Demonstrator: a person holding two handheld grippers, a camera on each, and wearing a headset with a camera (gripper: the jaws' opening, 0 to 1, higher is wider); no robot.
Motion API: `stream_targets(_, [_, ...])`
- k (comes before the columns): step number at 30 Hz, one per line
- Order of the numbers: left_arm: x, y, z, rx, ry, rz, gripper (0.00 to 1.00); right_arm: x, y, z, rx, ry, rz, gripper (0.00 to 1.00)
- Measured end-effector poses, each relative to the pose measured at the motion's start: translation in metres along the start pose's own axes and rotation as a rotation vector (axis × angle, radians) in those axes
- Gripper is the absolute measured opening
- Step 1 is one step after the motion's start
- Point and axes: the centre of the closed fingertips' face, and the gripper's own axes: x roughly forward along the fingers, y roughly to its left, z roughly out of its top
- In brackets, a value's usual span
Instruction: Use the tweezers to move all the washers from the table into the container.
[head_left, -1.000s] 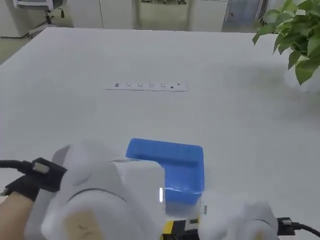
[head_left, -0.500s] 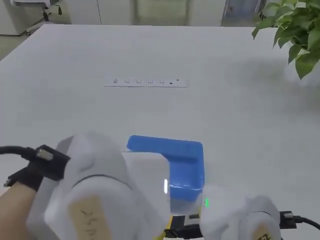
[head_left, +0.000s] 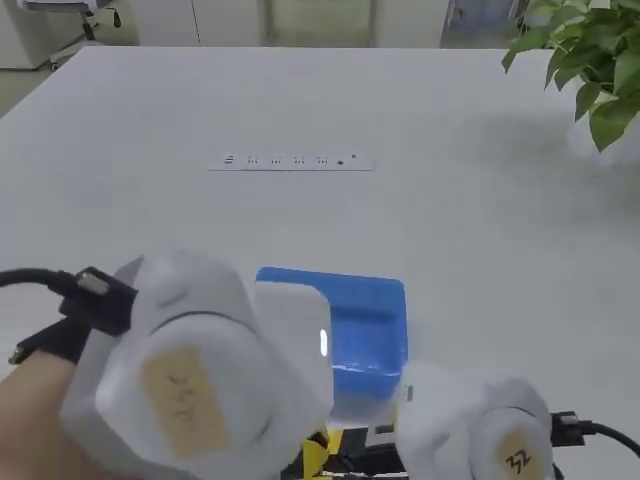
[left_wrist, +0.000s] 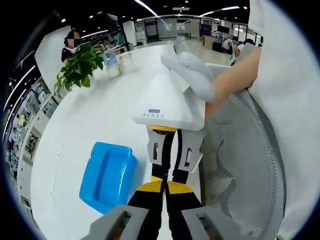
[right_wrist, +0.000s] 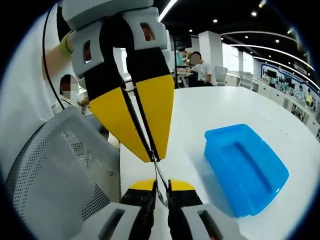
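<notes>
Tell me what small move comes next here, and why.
Probably settle the right gripper firmly on the tweezers, then let the left gripper release: both grippers meet tip to tip with the thin tweezers running between their jaws, near the blue container.

One blue container (head_left: 368, 318) on one white bench (head_left: 480, 230) — and one white power strip (head_left: 290, 162) farther back. Two tools are in play: the left hand-held gripper (right_wrist: 152, 158) and the right hand-held gripper (right_wrist: 161, 188). One pair of tweezers (right_wrist: 158, 172) lies between their jaws. One leafy plant (head_left: 590, 60) stands at the bench's far corner. One mesh-backed chair (right_wrist: 60, 165). The right gripper view has three people (right_wrist: 200, 67) in the background — no more that can be made out.
</notes>
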Motion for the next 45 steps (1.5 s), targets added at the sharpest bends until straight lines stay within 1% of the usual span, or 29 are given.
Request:
stream_targets(2, [0.000,-0.001,0.000,-0.001,-0.008,-0.006,0.00,0.000,0.000,0.000,-0.006,0.007,0.004,0.04])
stream_targets(4, [-0.001,-0.001,0.001,0.018,-0.020,-0.011,0.00,0.000,0.000,-0.001,-0.007,0.011,0.004,0.04])
stream_targets(6, [-0.001,-0.001,0.000,-0.014,-0.024,-0.021,0.00,0.000,0.001,-0.001,-0.012,0.014,0.001,0.04])
stream_targets(10, [-0.002,-0.003,-0.002,-0.020,-0.023,-0.030,0.00,0.000,0.001,-0.001,-0.012,0.014,-0.002,0.04])
stream_targets(11, [-0.002,-0.004,-0.002,-0.014,-0.028,-0.034,0.00,0.000,0.001,-0.001,-0.010,0.013,-0.003,0.04])
stream_targets(12, [-0.002,-0.005,-0.001,0.025,-0.033,-0.042,0.00,0.000,0.001,-0.001,-0.010,0.012,-0.002,0.04])
stream_targets(13, [-0.002,-0.006,-0.002,0.033,-0.027,-0.050,0.00,0.000,0.001,-0.001,-0.009,0.011,-0.001,0.05])
stream_targets(15, [-0.001,-0.007,-0.003,0.020,-0.020,-0.057,0.00,-0.001,0.002,0.002,-0.022,0.001,-0.001,0.08])
stream_targets(16, [0.001,-0.006,-0.005,0.026,-0.010,-0.056,0.00,-0.003,0.005,0.008,-0.020,-0.022,0.011,0.13])
stream_targets(18, [0.004,-0.008,-0.010,0.042,0.018,-0.061,0.00,-0.005,0.004,0.016,-0.012,-0.051,-0.006,0.22])
stream_targets(19, [0.004,-0.008,-0.010,0.040,0.018,-0.058,0.00,-0.006,0.006,0.016,-0.027,-0.045,-0.001,0.17])
stream_targets(21, [0.004,-0.008,-0.009,0.025,0.005,-0.058,0.00,-0.007,0.005,0.011,-0.107,-0.008,0.003,0.04])
stream_targets(22, [0.004,-0.008,-0.009,0.023,0.002,-0.059,0.00,-0.005,0.006,0.012,-0.077,-0.021,0.000,0.05])
stream_targets(23, [0.004,-0.008,-0.009,0.017,-0.004,-0.055,0.00,-0.005,0.007,0.010,-0.066,-0.014,0.016,0.04])
stream_targets(24, [0.004,-0.008,-0.009,0.011,-0.003,-0.056,0.00,-0.005,0.005,0.010,-0.064,-0.018,0.009,0.04])
stream_targets(25, [0.004,-0.007,-0.009,0.014,-0.006,-0.049,0.00,-0.005,0.005,0.010,-0.029,-0.017,0.012,0.03])
stream_targets(26, [0.004,-0.005,-0.009,0.010,-0.010,-0.039,0.00,-0.005,0.003,0.010,-0.023,-0.017,0.009,0.03])
stream_targets(28, [0.003,-0.002,-0.007,-0.032,-0.039,-0.018,0.00,-0.005,0.001,0.010,-0.017,-0.011,0.000,0.03])
stream_targets(29, [0.002,-0.003,-0.004,-0.078,-0.067,-0.023,0.03,-0.006,0.000,0.009,-0.014,0.001,-0.007,0.03])
stream_targets(31, [-0.002,-0.001,-0.001,-0.110,-0.105,-0.008,0.07,-0.008,-0.003,0.007,-0.007,0.016,-0.018,0.02])
stream_targets(33, [-0.004,0.001,-0.003,-0.115,-0.110,0.008,0.09,-0.009,-0.005,0.006,0.014,0.014,-0.014,0.02])
stream_targets(35, [-0.006,0.001,-0.006,-0.145,-0.121,0.039,0.13,-0.011,-0.006,0.005,0.044,0.007,-0.017,0.02])
stream_targets(36, [-0.006,0.002,-0.006,-0.172,-0.134,0.055,0.15,-0.011,-0.007,0.005,0.052,0.006,-0.023,0.02])
stream_targets(39, [-0.011,0.001,-0.006,-0.294,-0.208,0.093,0.25,-0.013,-0.008,0.004,0.059,0.012,-0.037,0.02])
stream_targets(40, [-0.013,0.000,-0.007,-0.347,-0.237,0.104,0.29,-0.014,-0.009,0.004,0.059,0.014,-0.045,0.01])
stream_targets(41, [-0.014,-0.001,-0.009,-0.378,-0.254,0.115,0.31,-0.014,-0.010,0.003,0.070,0.012,-0.047,0.01])
stream_targets(42, [-0.017,0.000,-0.012,-0.410,-0.282,0.147,0.33,-0.015,-0.010,0.003,0.088,0.005,-0.050,0.01])
stream_targets(44, [-0.022,0.000,-0.015,-0.464,-0.332,0.183,0.37,-0.015,-0.011,0.003,0.098,0.001,-0.059,0.01])
stream_targets(45, [-0.024,0.000,-0.015,-0.477,-0.345,0.189,0.39,-0.016,-0.012,0.002,0.105,0.000,-0.064,0.01])
